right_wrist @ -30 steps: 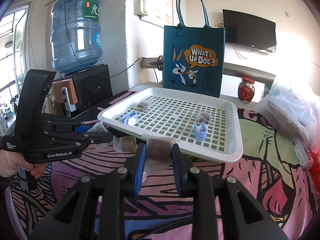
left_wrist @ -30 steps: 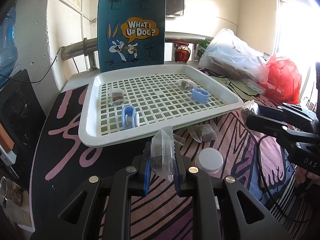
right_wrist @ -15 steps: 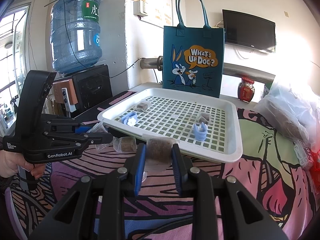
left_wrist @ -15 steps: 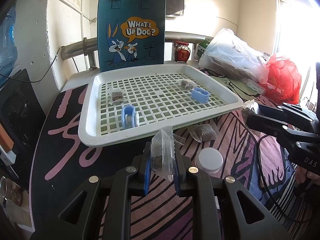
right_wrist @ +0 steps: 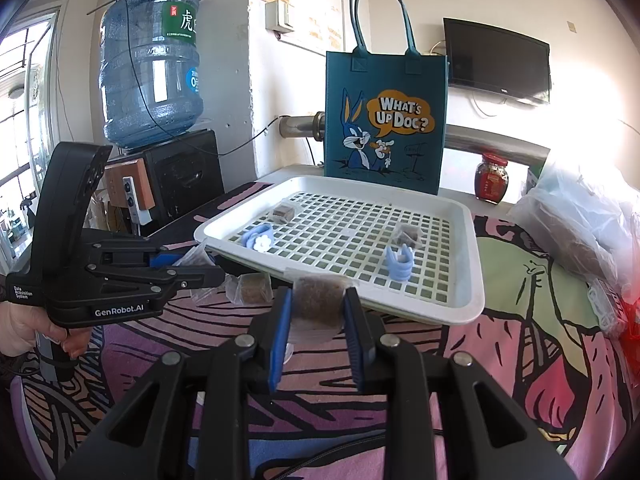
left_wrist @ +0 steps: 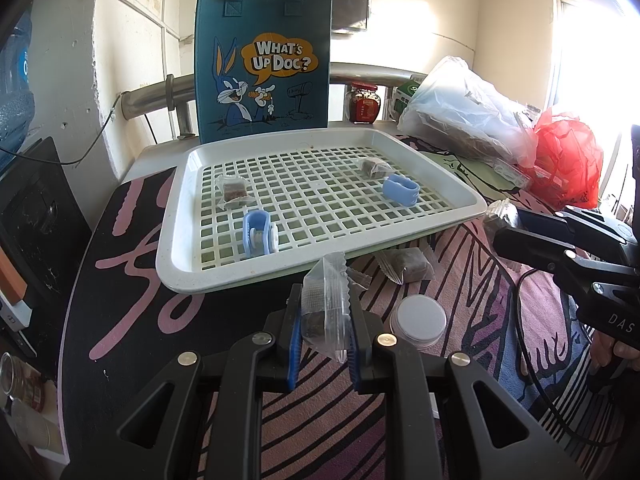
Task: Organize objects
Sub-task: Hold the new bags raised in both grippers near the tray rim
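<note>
My left gripper [left_wrist: 323, 300] is shut on a clear packet [left_wrist: 326, 320] holding a brown block, just in front of the white grid tray [left_wrist: 180, 264]. The right gripper [right_wrist: 318, 300] is shut on a similar brown packet [right_wrist: 318, 306] before the tray's near rim [right_wrist: 460, 312]. On the tray lie two packets [left_wrist: 233, 191] [left_wrist: 374, 168] and two blue clips [left_wrist: 258, 236] [left_wrist: 400, 189]. One loose packet [left_wrist: 408, 266] and a white lid [left_wrist: 418, 320] rest on the patterned cloth between the grippers. Each gripper shows in the other's view, held by a hand.
A blue cartoon tote bag [left_wrist: 262, 68] stands behind the tray, beside a red jar [left_wrist: 362, 104]. Clear plastic bags [left_wrist: 464, 116] and a red bag [left_wrist: 568, 160] are piled at the right. A water jug [right_wrist: 150, 80] on a black stand is at the left. A black cable [left_wrist: 528, 360] crosses the cloth.
</note>
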`<state>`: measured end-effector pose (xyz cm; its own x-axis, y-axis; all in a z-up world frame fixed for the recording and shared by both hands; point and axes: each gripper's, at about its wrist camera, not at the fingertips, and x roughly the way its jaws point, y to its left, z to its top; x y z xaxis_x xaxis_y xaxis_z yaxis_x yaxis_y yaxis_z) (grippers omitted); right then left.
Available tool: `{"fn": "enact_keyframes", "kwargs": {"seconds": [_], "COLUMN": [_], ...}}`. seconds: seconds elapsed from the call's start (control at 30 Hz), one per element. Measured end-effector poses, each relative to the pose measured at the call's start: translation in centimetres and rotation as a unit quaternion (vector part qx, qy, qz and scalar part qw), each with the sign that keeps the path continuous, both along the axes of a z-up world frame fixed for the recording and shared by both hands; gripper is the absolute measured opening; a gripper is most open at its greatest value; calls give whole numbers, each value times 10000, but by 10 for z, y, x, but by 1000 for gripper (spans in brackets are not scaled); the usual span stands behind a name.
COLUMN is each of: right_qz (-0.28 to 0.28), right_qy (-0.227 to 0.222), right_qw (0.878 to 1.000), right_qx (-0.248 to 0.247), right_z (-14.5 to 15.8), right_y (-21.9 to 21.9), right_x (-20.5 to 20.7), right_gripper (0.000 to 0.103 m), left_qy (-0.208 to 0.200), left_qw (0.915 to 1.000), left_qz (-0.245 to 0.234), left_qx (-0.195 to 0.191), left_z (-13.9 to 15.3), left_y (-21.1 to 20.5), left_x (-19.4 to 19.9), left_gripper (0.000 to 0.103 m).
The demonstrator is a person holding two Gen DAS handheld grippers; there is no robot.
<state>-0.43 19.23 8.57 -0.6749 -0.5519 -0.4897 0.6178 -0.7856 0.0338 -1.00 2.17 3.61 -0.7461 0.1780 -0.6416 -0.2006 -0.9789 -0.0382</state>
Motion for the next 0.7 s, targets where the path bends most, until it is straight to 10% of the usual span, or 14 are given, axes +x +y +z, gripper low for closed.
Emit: {"fn": "enact_keyframes", "kwargs": {"seconds": [0.7], "right_qz": [-38], "right_qy": [-6], "right_qw": [10000], "right_qx": [-28], "right_z": [0], "right_y": [2], "right_x": [-1], "right_gripper": [25], "left_qy": [-6], "left_qw": [10000], "left_qz": [-3], "left_qx": [-3], "left_z": [-1], "left_y": [1], "left_x": [0], "left_gripper": [17]}}
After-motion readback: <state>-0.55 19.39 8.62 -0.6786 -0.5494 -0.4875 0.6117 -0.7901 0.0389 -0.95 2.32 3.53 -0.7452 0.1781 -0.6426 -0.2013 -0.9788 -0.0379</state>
